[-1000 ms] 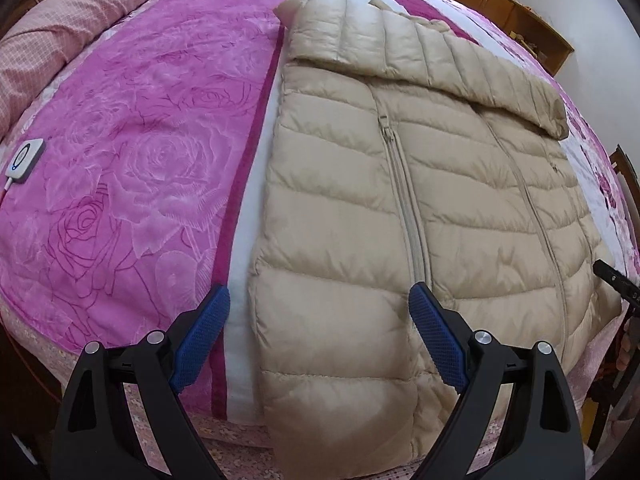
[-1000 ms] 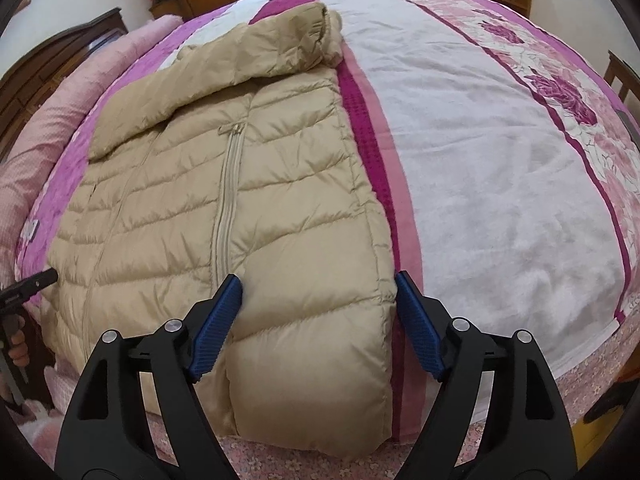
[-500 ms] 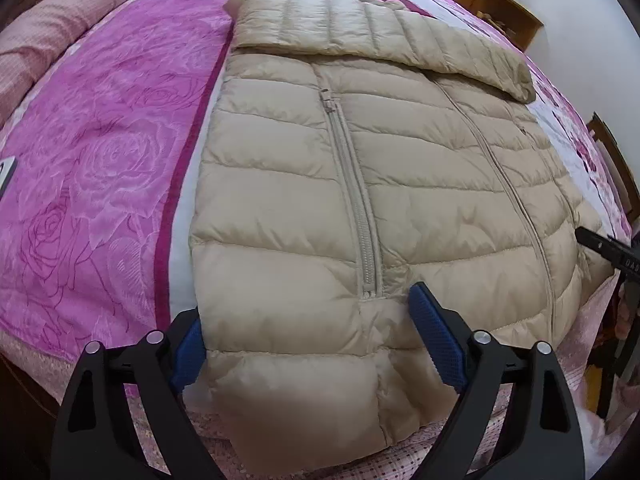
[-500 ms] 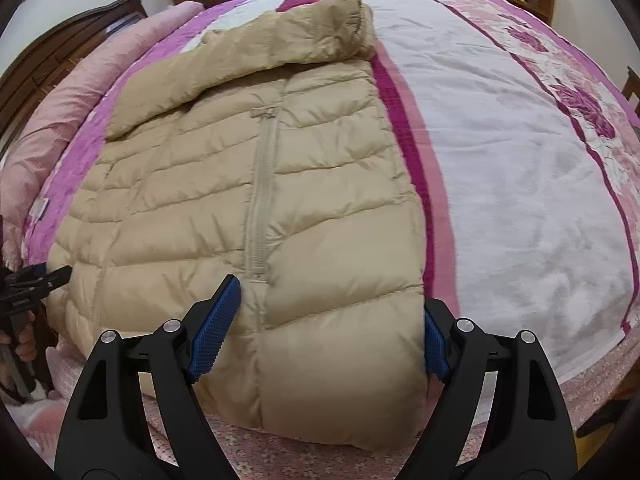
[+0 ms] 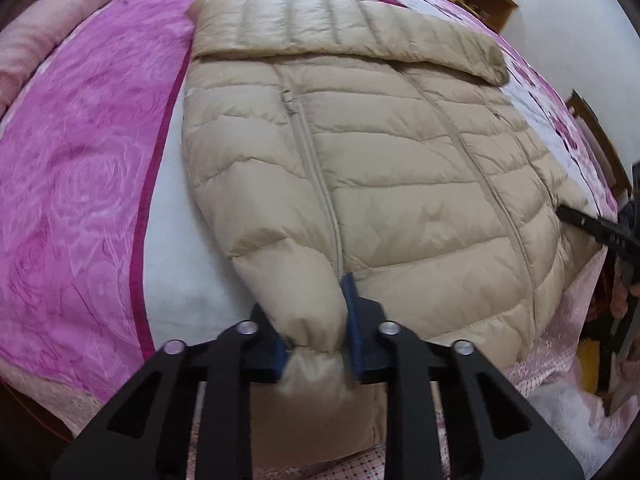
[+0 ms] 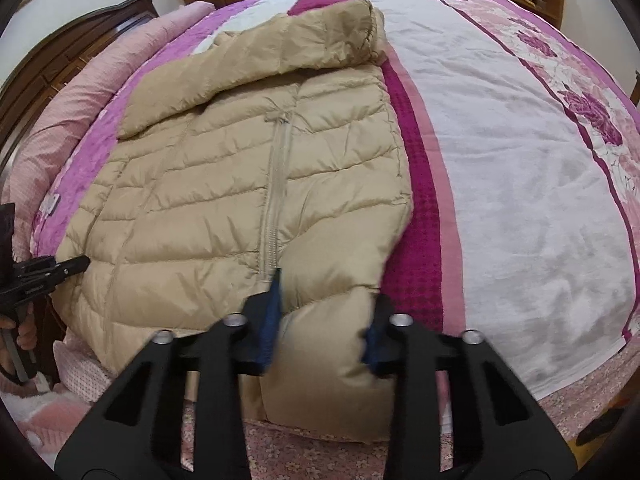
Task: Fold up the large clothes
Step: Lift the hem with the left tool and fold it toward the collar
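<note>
Both tongs newly clamping jacket (image 5: pixel 380 184) hem, pink bedspread (image 5: pixel 80 184).

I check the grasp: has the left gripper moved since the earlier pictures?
Yes. The left gripper went rightward from the magenta stripe onto the jacket; it is closing on the hem corner.

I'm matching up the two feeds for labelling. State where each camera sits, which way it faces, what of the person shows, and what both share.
Left wrist view: rides the left gripper, looking down across the bed; jaws closing on the beige jacket hem; right gripper at right edge.
Right wrist view: rides the right gripper, facing the same way; jaws closing on the hem; a hand holding the left gripper at left edge.
Shared: jacket, bed.
</note>
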`<state>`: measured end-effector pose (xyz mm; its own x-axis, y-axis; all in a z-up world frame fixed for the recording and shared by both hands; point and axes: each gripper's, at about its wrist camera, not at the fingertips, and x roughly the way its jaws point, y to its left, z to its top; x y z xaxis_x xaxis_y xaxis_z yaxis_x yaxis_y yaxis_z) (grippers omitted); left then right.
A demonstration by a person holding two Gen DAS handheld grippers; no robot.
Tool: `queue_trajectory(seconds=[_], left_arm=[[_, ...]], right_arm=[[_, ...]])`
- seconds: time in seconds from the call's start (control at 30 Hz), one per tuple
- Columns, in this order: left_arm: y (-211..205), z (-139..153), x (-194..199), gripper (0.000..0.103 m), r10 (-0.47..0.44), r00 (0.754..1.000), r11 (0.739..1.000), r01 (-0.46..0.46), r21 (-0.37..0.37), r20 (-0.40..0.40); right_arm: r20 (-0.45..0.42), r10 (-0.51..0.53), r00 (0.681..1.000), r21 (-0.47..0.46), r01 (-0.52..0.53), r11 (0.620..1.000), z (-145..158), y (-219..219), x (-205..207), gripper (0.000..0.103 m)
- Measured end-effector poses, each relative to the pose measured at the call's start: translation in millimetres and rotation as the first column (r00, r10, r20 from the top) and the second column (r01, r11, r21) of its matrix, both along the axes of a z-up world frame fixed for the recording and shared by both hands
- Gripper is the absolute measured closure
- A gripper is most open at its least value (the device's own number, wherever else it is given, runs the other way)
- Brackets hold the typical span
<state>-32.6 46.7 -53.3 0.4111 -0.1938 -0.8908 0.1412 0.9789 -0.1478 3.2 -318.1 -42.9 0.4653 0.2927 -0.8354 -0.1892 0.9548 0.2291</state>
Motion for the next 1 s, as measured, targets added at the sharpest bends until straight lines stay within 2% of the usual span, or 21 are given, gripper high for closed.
queue_trajectory(seconds=[0.1, 0.23, 0.57, 0.77, 1.0], left_arm=[[2, 12, -4, 0.088, -0.006, 1.0, 1.0, 0.006, -0.011, 0.006], [7, 30, -13, 0.088, -0.013, 1.0, 1.0, 0.013, -0.027, 0.011], [10, 79, -53, 0.088, -0.063, 0.998, 0.998, 0.063, -0.01, 0.017], [19, 102, -80, 0.088, -0.041, 0.999, 0.997, 0.041, -0.066, 0.003], [22, 116, -100, 0.088, -0.03, 0.999, 0.995, 0.028, -0.092, -0.02]], right_arm=[[0.022, 0.009, 1.0, 0.003, -0.009, 1.0, 11, 0, -7, 0.085], [0.033, 0.015, 0.999, 0.027, -0.016, 1.0, 23, 0, -15, 0.089], [0.042, 0.014, 0.999, 0.115, -0.018, 0.993, 68, -7, -54, 0.09], [0.04, 0.016, 0.999, 0.104, -0.021, 0.994, 89, -7, -82, 0.09], [0.05, 0.016, 0.999, 0.119, -0.022, 0.993, 103, -9, -101, 0.09]])
